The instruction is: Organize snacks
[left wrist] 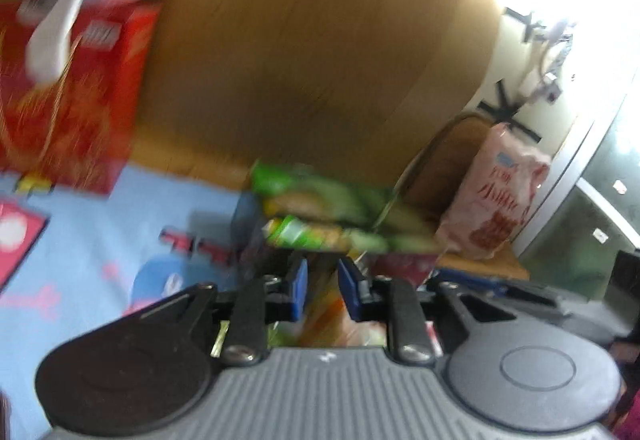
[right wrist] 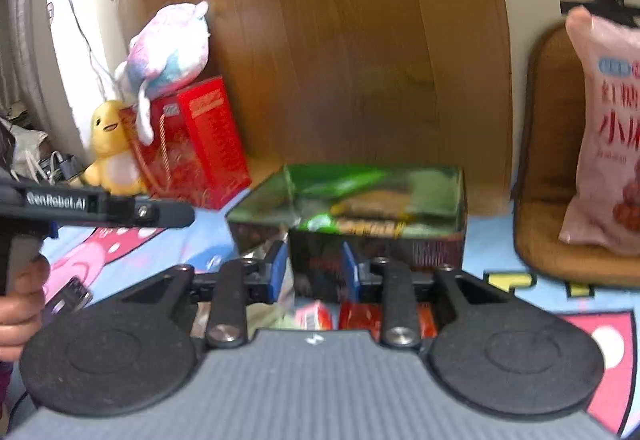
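A dark open-topped box (right wrist: 436,240) sits on the blue cartoon mat, holding green snack packets (right wrist: 360,200). The same green packets (left wrist: 320,208) show blurred in the left wrist view. My left gripper (left wrist: 322,288) has its blue pads a small gap apart, hovering over loose orange and pink snack packets (left wrist: 332,316); nothing is clearly clamped. My right gripper (right wrist: 314,272) is open in front of the box, above small red and pink packets (right wrist: 352,314). The left gripper's body (right wrist: 100,206) shows at the left, held by a hand.
A red carton (right wrist: 204,148) with a pastel plush (right wrist: 168,48) on it and a yellow duck plush (right wrist: 110,144) stand back left. A pink snack bag (right wrist: 608,144) leans on a brown cushion (right wrist: 536,200) at right. A wooden panel (right wrist: 352,40) stands behind.
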